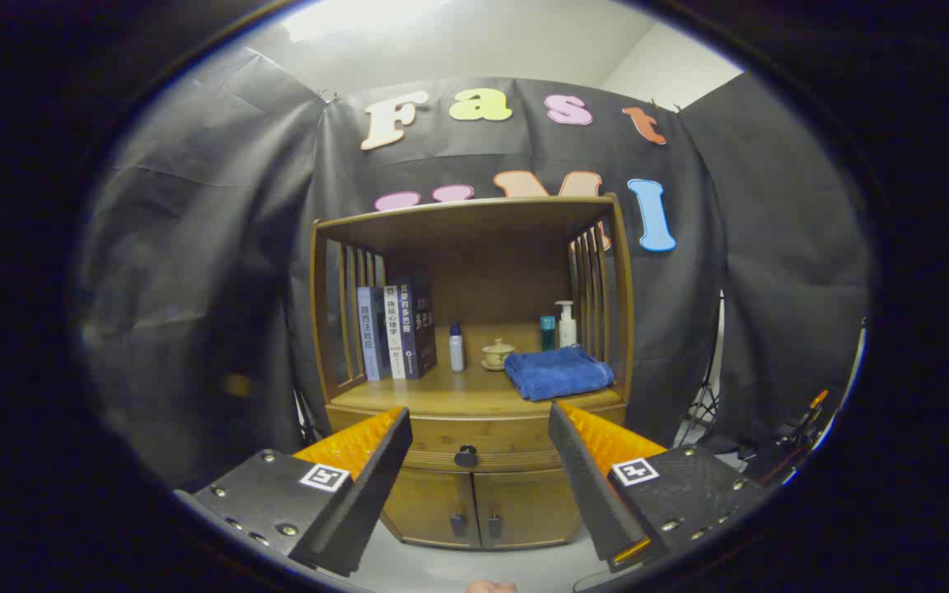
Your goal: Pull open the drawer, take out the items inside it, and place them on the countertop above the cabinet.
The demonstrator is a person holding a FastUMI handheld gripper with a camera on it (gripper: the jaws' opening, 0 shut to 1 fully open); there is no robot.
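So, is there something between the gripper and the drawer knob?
Nothing visible. The gripper is open, its fingers apart, and the drawer knob shows in the gap between them, further ahead. The drawer is closed.

blue towel (558,372) | wooden-brown cabinet (474,494) | black drawer knob (466,456)

The books (396,329), at eleven o'clock from the wide-open gripper (479,412), show Chinese words too small to read.

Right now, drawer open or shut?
Shut: the drawer front sits flush with the cabinet, knob untouched beyond the open gripper.
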